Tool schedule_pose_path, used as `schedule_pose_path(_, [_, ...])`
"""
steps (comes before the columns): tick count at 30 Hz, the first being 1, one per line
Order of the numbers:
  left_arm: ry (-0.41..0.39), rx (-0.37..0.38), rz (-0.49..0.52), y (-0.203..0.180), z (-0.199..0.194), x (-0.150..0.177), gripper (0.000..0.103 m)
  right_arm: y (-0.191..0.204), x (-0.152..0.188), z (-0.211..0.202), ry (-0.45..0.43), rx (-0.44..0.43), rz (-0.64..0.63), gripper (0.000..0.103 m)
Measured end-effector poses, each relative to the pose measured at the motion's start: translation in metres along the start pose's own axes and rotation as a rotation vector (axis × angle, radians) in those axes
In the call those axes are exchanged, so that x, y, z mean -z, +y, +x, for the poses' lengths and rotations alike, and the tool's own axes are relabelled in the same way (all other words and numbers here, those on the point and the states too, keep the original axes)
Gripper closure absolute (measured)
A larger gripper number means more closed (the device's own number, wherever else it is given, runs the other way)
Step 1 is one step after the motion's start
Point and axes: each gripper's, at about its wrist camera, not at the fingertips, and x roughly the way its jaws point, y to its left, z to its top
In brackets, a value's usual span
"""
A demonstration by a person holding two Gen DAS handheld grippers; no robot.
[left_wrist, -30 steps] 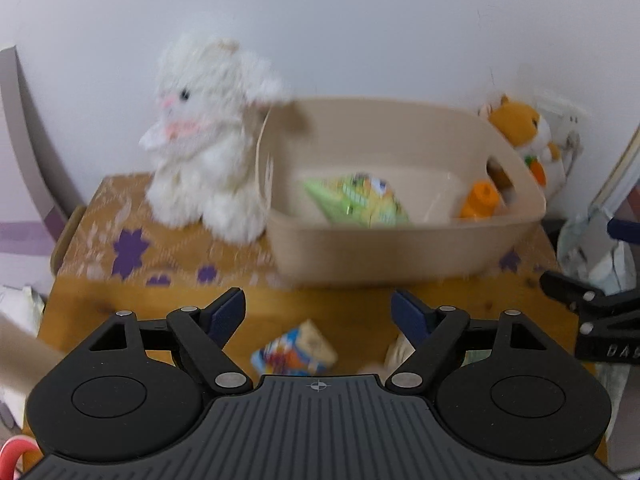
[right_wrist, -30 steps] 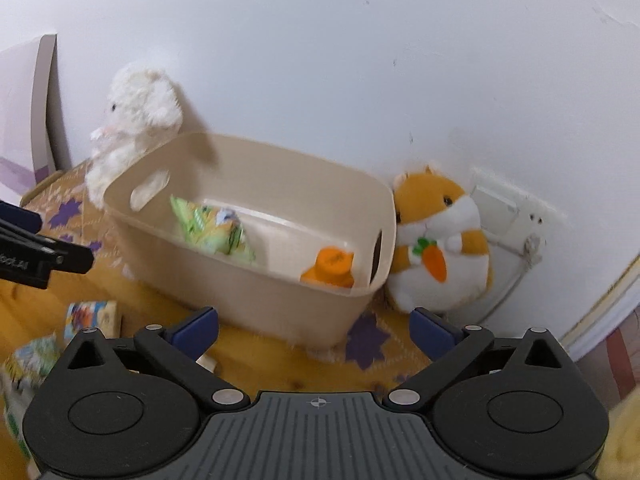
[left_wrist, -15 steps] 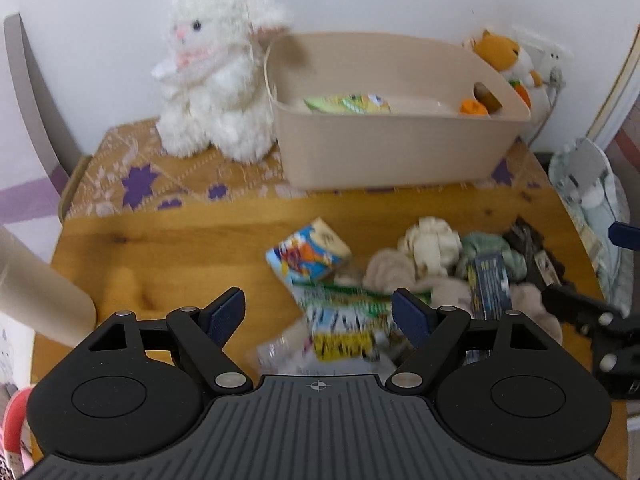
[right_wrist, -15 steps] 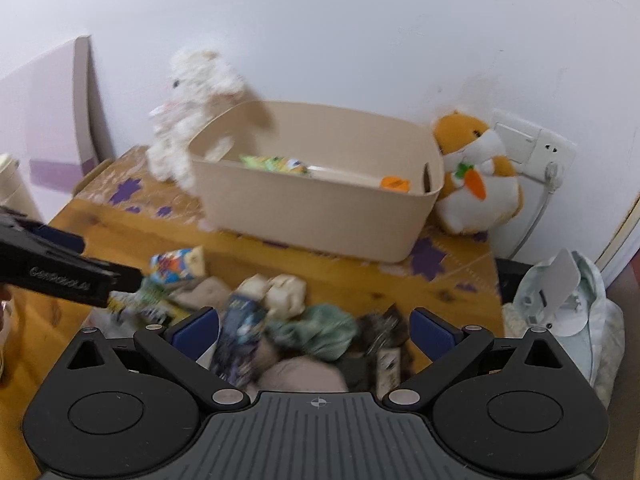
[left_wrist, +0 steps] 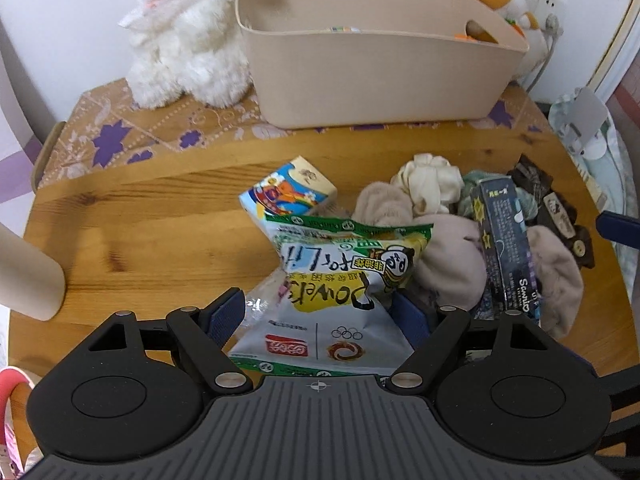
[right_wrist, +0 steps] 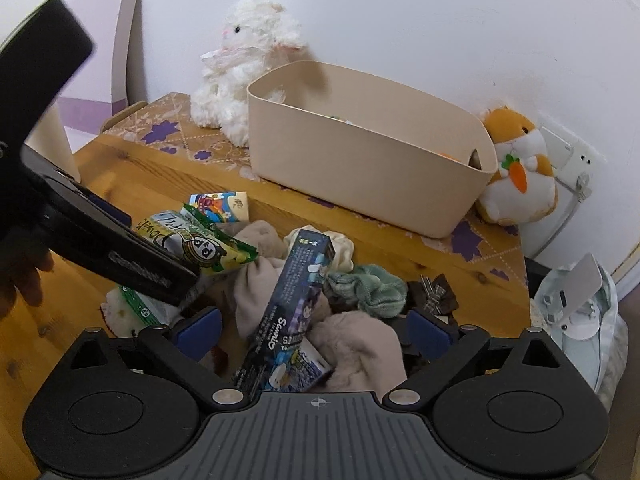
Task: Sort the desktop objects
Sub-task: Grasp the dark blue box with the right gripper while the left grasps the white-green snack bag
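wooden table (left_wrist: 160, 208) under snack bag (left_wrist: 340, 280), left tool (left_wrist: 318, 312) open.

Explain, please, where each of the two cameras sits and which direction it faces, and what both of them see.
Left wrist: sits on the left hand-held gripper, looks forward and down at the snack bag between its open fingers.
Right wrist: sits on the right hand-held gripper, looks over the dark blue box; the left hand-held gripper and some of the person's fingers show at left.
Shared: the beige bin, white plush rabbit, orange hamster plush, and the pile.
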Motion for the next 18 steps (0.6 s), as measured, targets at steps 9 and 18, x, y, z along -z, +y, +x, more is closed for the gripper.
schedule_pose_path(9, [0.015, -0.005, -0.039, -0.001, 0.007, 0.0, 0.021, -0.002, 0.006, 0.017, 0.058, -0.038, 0.026, 0.021])
schedule_pose_path(18, [0.022, 0.017, -0.038, 0.0, 0.013, 0.003, 0.028, 0.0, 0.01, 0.025, 0.082, -0.056, -0.001, 0.042])
